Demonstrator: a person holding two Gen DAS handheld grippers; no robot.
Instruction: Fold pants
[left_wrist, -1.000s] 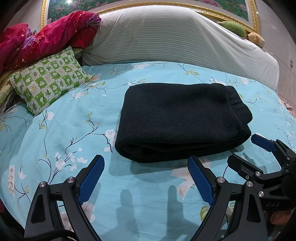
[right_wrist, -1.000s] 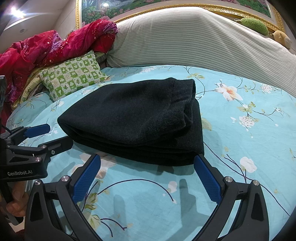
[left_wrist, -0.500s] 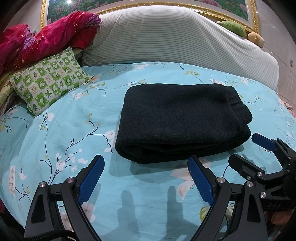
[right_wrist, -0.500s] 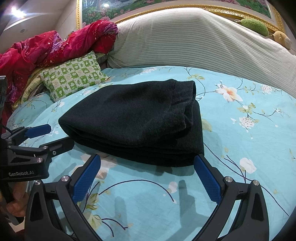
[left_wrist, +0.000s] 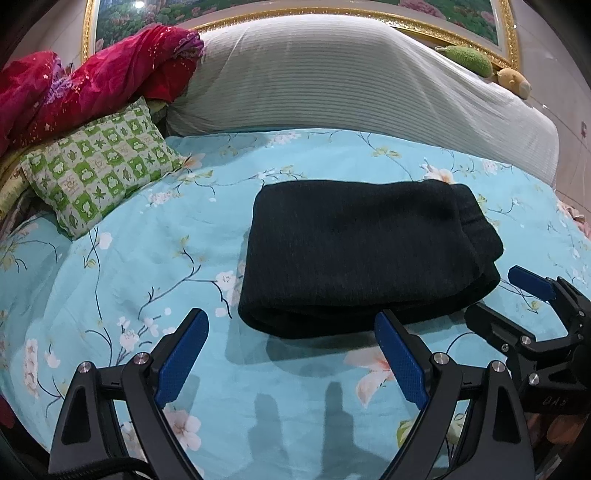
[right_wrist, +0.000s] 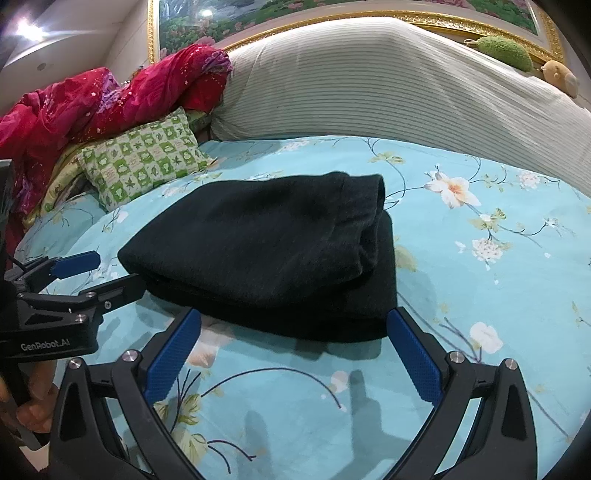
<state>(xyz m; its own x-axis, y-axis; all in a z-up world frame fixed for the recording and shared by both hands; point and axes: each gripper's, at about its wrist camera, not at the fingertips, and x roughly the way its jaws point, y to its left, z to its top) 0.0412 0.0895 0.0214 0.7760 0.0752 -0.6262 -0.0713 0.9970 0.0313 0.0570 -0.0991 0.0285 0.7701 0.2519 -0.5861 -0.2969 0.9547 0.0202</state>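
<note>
Left tool (left_wrist: 291, 354): jaws spread wide, holding nothing, low over the bedsheet (left_wrist: 129, 266). The pants (left_wrist: 365, 254) lie just beyond its blue pads, near fold edge a little past the tips, apart from them. Most of the bundle sits ahead and toward the right pad.

Right tool (right_wrist: 293, 349): jaws likewise wide apart and empty. The pants (right_wrist: 273, 251) lie just past its fingertips; the near edge of the bundle spans almost the whole gap between the two pads. Cannot tell whether the tips touch the cloth.

Pants: black, knit-looking, folded into a compact thick rectangle, several layers stacked. Rounded fold along the near side. At the right end the top layers stop short of the bottom layer, which sticks out as a step. Lying flat at mid-bed on the light blue floral bedsheet.

View differences: the left wrist view shows the right tool (left_wrist: 498, 291) coming in at the right edge, one pad near the bundle's right near corner. The right wrist view shows the left tool (right_wrist: 107, 273) at the left edge, one finger reaching the bundle's left near corner, and a hand (right_wrist: 35, 400) on its handle.

Farther back: a green checked pillow (left_wrist: 99, 170) at left, red bedding (left_wrist: 92, 85) heaped behind it, a large striped bolster (left_wrist: 351, 85) across the head of the bed, two plush toys (left_wrist: 469, 57) on top at far right, a gilt picture frame (left_wrist: 295, 14) behind.
</note>
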